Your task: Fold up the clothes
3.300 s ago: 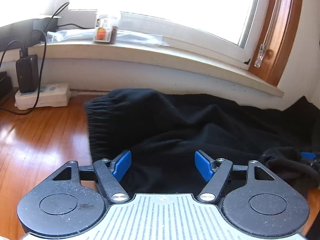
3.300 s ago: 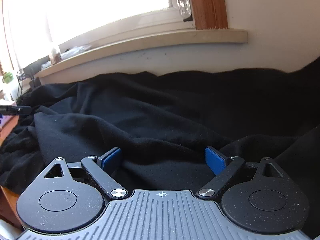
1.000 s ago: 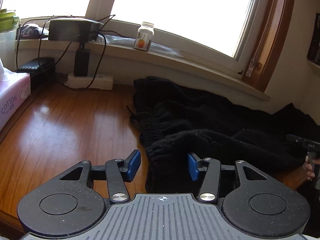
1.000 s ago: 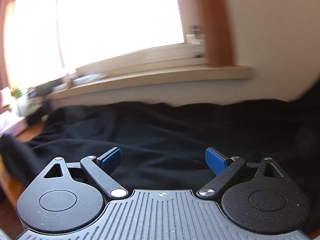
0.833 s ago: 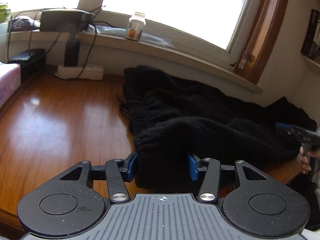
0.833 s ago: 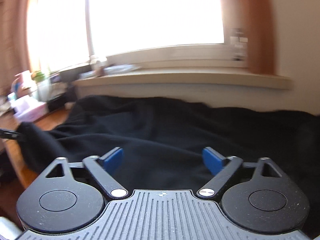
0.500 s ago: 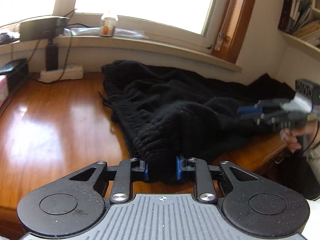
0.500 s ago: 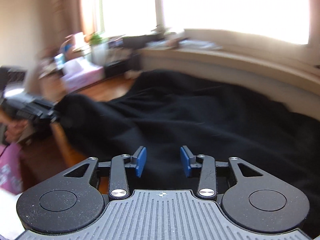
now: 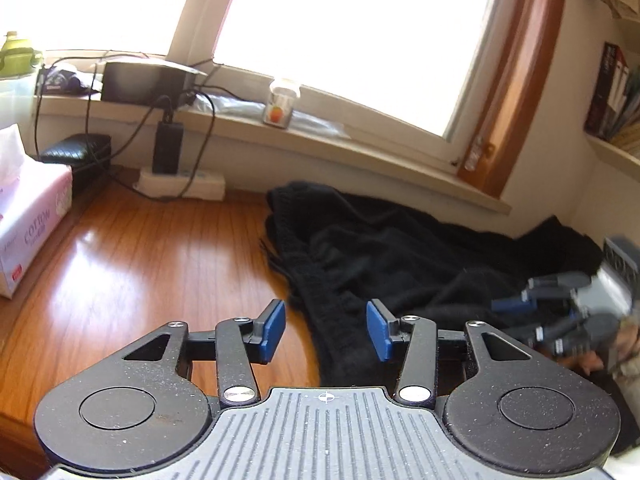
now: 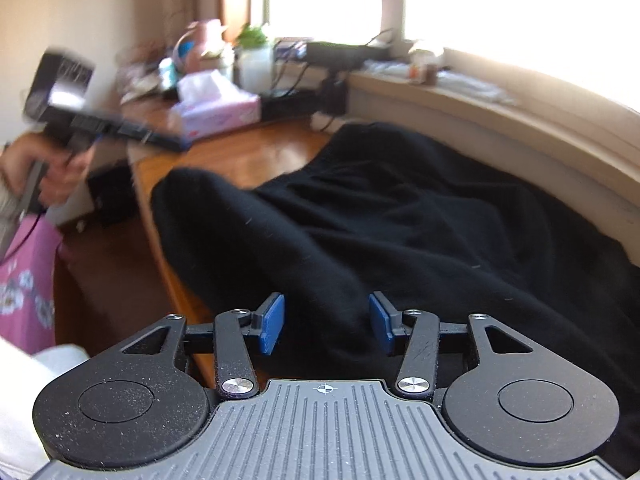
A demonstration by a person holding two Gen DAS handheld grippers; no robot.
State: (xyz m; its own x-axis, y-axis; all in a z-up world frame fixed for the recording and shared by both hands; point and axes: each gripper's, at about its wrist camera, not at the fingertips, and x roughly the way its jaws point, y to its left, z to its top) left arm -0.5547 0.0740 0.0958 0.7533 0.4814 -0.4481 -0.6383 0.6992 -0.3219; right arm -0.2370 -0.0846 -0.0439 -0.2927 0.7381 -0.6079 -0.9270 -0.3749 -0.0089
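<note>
**Kid:** Half a moment back, the left tool (image 9: 326, 330) was squeezing a bunch of the black clothes (image 9: 400, 264). Now its blue pads are standing apart. They have just been opening. The cloth edge is lying between them, but they are not pressing on it.

**Friend:** And the right tool (image 10: 326, 322)?

**Kid:** Its pads have just been closing in. A thick fold of the black cloth is sitting between them. They are right beside the cloth, but I cannot tell if they are pinching it yet.

**Friend:** Why is the person holding it like that?

**Kid:** I am guessing one hand is letting go of its end while the other is getting a new hold, so the cloth can be pulled straight for folding. It is looking bumpy and crumpled, so the folding is hardly started.

**Friend:** Where are the clothes lying?

**Kid:** They are spreading over the shiny wooden worktop (image 9: 132, 264), up against the wall under the window sill (image 9: 360, 152). One part is hanging over the front edge.

**Friend:** What else is around?

**Kid:** A pink tissue box (image 9: 28, 216) is sitting on the left. A power strip (image 9: 180, 180) with black cords is lying by the wall. A little jar (image 9: 282, 106) is standing on the sill, and bright sun is pouring in.
</note>
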